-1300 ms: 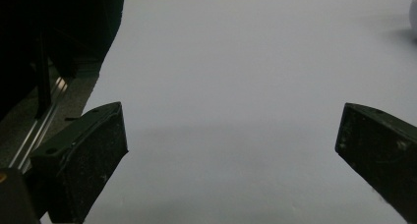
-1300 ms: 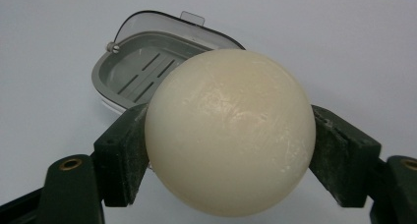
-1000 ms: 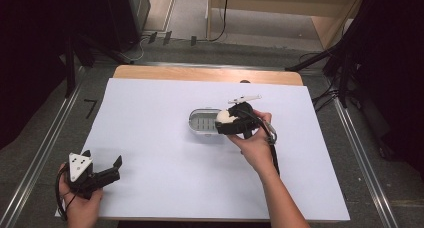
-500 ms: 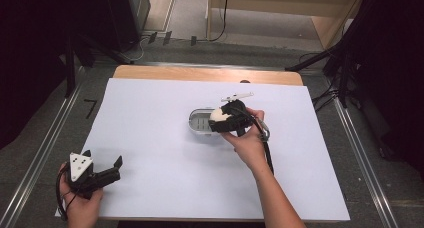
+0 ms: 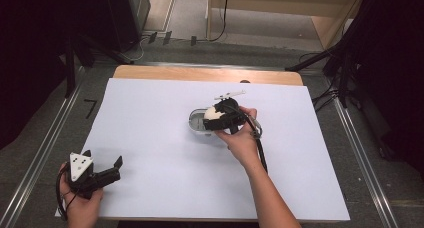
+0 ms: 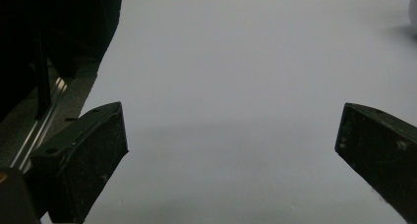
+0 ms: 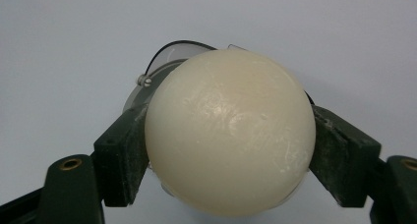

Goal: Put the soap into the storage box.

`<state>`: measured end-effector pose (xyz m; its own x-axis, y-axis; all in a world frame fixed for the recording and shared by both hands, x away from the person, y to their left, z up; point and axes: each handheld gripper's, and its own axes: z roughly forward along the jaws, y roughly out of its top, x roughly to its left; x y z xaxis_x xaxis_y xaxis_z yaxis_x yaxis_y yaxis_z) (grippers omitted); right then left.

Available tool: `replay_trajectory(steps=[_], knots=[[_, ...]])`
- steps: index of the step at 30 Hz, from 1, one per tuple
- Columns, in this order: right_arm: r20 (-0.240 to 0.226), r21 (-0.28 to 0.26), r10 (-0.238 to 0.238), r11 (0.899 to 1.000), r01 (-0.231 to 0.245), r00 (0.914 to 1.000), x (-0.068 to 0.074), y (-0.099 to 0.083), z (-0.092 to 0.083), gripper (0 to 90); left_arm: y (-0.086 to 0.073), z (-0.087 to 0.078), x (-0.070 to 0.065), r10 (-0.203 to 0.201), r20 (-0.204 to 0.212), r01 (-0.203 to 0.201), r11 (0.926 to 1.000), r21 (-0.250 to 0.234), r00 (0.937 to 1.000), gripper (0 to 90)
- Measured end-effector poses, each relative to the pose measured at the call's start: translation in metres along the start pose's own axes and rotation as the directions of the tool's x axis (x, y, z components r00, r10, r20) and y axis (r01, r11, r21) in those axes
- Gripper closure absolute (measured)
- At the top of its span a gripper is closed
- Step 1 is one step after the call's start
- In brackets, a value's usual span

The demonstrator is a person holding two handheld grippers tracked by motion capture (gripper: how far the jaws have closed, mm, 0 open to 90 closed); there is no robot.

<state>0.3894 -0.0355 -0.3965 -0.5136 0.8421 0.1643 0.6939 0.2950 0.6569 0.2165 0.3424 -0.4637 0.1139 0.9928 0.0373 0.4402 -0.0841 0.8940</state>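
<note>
Resting at the near left corner of the white sheet (image 5: 150, 138), the left gripper (image 5: 118, 164) keeps its jaws wide open on nothing, unmoved. Centre-right, the right gripper (image 5: 212, 119) grips the cream ball (image 7: 230, 130) and has shifted it slightly left, now above the clear oval container (image 5: 196, 122); placing it inside appears next. Open sheet surrounds the container; a thin white tool (image 5: 230, 94) lies just beyond it, and the table edges stand well apart.

From the high view you look forward and down over the whole counter (image 5: 165, 188). Your left gripper view skims low across its bare surface. Your right gripper view sits close on the cream ball (image 7: 230, 130), also visible from above (image 5: 212, 113).
</note>
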Motion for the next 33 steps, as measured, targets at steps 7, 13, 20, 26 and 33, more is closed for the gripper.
replay_trajectory(steps=[7,13,20,26,33], knots=[[0.008,0.01,0.009,1.0,-0.009,0.9999,0.001,0.001,0.008,24.6,0.0,0.0,0.0,0.0,0.0,0.0,1.0,0.0,1.0,0.0],[0.0,0.019,0.025,1.0,-0.025,0.9997,0.001,0.003,0.015,24.6,0.0,0.0,0.0,0.001,-0.001,-0.001,1.0,0.001,1.0,0.0],[0.002,0.033,0.04,0.999,-0.04,0.9992,0.003,0.004,0.021,24.6,0.0,0.0,0.0,0.0,0.0,0.0,1.0,0.0,1.0,0.0],[0.012,0.045,0.051,0.998,-0.052,0.9986,0.004,0.005,0.026,24.6,0.0,0.0,0.0,0.001,-0.001,-0.001,1.0,0.001,1.0,0.0],[0.023,0.059,0.071,0.996,-0.072,0.9972,0.004,0.005,0.03,24.6,0.0,0.0,0.0,0.001,-0.002,-0.001,1.0,0.002,1.0,0.0]])
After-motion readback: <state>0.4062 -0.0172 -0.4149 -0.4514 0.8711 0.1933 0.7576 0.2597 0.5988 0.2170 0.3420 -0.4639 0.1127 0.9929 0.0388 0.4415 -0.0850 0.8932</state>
